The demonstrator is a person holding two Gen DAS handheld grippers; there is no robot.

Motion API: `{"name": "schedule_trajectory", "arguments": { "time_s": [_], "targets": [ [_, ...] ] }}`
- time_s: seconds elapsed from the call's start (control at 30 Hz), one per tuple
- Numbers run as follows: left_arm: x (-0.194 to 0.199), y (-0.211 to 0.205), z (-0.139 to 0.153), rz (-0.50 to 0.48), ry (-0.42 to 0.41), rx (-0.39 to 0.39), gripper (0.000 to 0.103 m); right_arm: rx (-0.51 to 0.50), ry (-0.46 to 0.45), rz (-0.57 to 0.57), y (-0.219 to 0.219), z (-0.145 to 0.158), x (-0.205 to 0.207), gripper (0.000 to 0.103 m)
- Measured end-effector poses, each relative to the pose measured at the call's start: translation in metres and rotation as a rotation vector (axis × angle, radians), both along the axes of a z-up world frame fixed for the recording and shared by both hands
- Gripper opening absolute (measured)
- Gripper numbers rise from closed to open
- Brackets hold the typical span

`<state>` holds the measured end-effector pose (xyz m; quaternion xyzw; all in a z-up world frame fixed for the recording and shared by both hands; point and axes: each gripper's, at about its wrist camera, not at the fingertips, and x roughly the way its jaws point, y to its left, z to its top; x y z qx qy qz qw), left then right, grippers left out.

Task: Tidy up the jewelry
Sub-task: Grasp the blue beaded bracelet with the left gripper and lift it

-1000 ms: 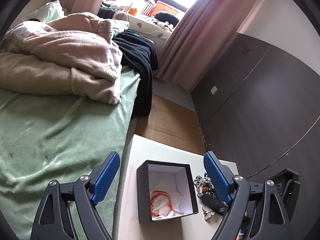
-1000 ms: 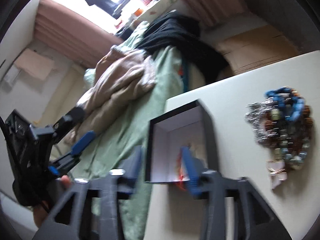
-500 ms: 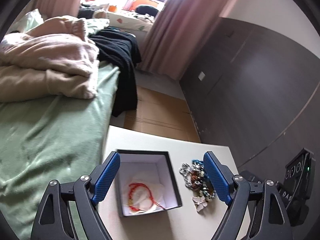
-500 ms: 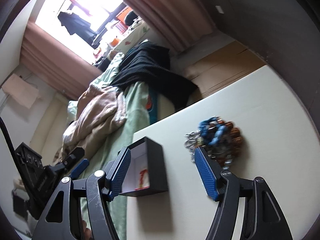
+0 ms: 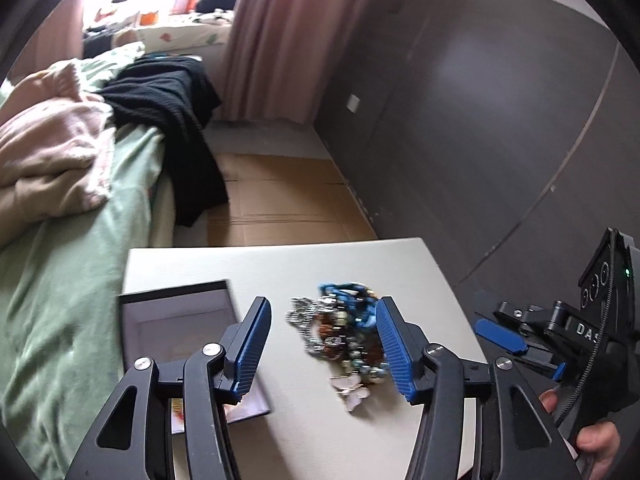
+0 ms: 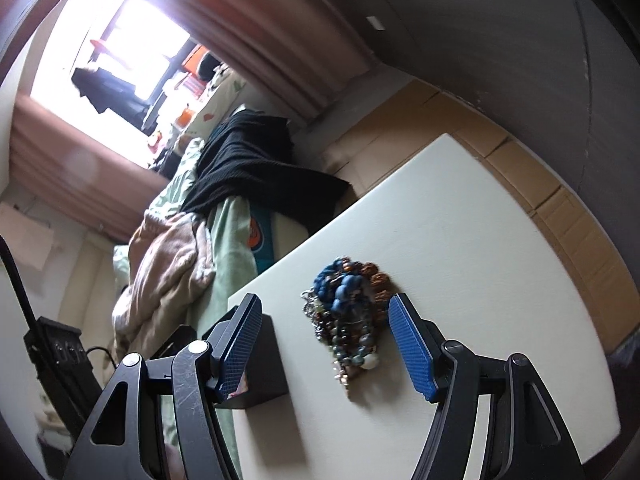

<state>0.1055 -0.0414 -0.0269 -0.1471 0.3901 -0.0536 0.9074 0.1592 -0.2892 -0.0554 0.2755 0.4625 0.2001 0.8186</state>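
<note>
A tangled pile of beaded jewelry, blue, brown and silver, lies on the white table. It also shows in the right wrist view. A pink butterfly piece lies at its near edge. A black open box with a white inside stands left of the pile; my left finger hides its near part. My left gripper is open and empty, its jaws either side of the pile above it. My right gripper is open and empty, also framing the pile. The box sits behind its left finger.
A bed with green sheet, pink blanket and black cloth lies left of the table. Flattened cardboard covers the floor beyond. A dark wall runs along the right. The right-hand gripper body shows at the table's right edge.
My left gripper has swung right from over the box to over the jewelry pile. My right gripper has moved closer, the pile now between its fingers.
</note>
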Motion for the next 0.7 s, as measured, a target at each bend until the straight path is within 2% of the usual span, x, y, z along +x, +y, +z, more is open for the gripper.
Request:
{"name": "schedule_trajectory", "arguments": {
  "time_s": [0.13, 0.27, 0.37, 0.5, 0.7],
  "targets": [
    [0.010, -0.020, -0.004, -0.036, 0.022, 0.025, 0.055, -0.010, 0.046, -0.027, -0.013, -0.005, 0.004, 0.067],
    [0.025, -0.045, -0.009, -0.085, 0.044, 0.068, 0.050, -0.008, 0.107, -0.054, -0.027, -0.014, 0.008, 0.067],
    [0.036, -0.058, -0.017, -0.100, 0.064, 0.099, 0.040, -0.010, 0.138, -0.064, -0.034, -0.018, 0.011, 0.067],
    [0.050, -0.070, -0.030, -0.102, 0.107, 0.113, 0.036, 0.008, 0.193, -0.082, -0.045, -0.029, 0.018, 0.067],
    [0.067, -0.090, -0.044, -0.128, 0.149, 0.168, 0.034, 0.037, 0.239, -0.094, -0.052, -0.037, 0.026, 0.067]
  ]
}}
